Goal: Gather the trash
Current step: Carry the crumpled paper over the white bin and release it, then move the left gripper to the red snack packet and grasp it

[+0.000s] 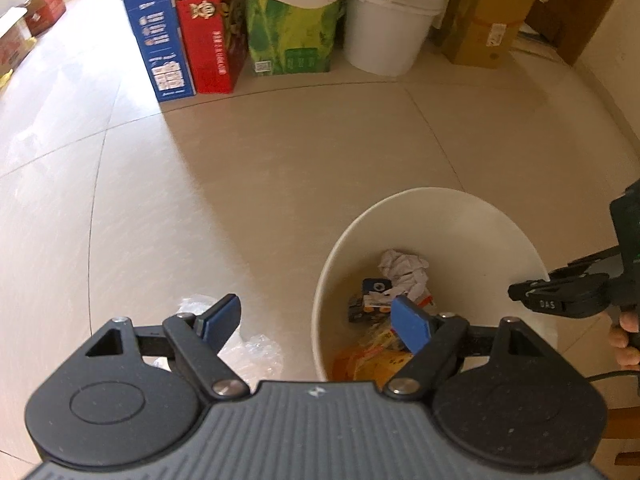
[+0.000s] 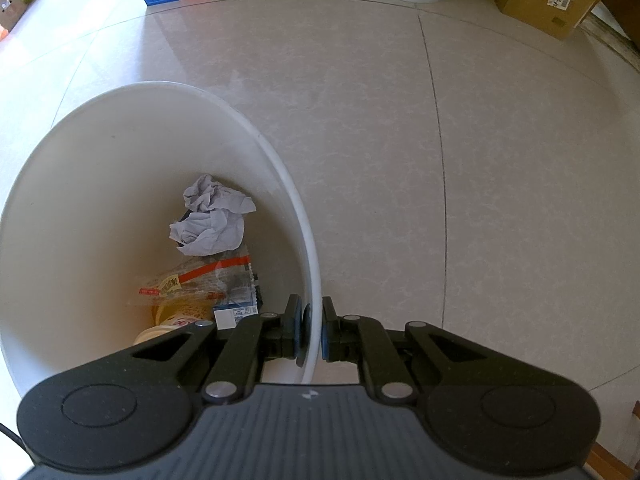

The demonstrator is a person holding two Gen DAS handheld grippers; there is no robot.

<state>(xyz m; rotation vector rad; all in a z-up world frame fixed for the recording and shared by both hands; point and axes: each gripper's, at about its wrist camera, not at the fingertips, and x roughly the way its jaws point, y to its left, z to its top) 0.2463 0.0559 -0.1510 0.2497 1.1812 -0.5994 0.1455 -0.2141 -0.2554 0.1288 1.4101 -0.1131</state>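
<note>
A white trash bin (image 1: 440, 194) stands on the tiled floor, to the right in the left wrist view. Inside lie crumpled paper (image 1: 402, 266), a small dark carton (image 1: 372, 300) and yellow wrappers (image 1: 380, 354). My left gripper (image 1: 316, 322) hangs open and empty over the bin's near left rim. A piece of clear plastic wrap (image 1: 256, 350) lies on the floor under its left finger. My right gripper (image 2: 313, 330) is shut on the bin's rim (image 2: 316, 272), one pad inside the wall and one outside. The right wrist view shows the crumpled paper (image 2: 212, 216) and a clear wrapper (image 2: 200, 280) in the bin.
Along the far wall stand a blue box (image 1: 160, 36), a red box (image 1: 208, 44), a green carton (image 1: 292, 28), a white bucket (image 1: 390, 24) and cardboard boxes (image 1: 488, 20). More boxes (image 1: 36, 20) sit far left. A hand (image 1: 624, 332) holds the right gripper (image 1: 520, 291).
</note>
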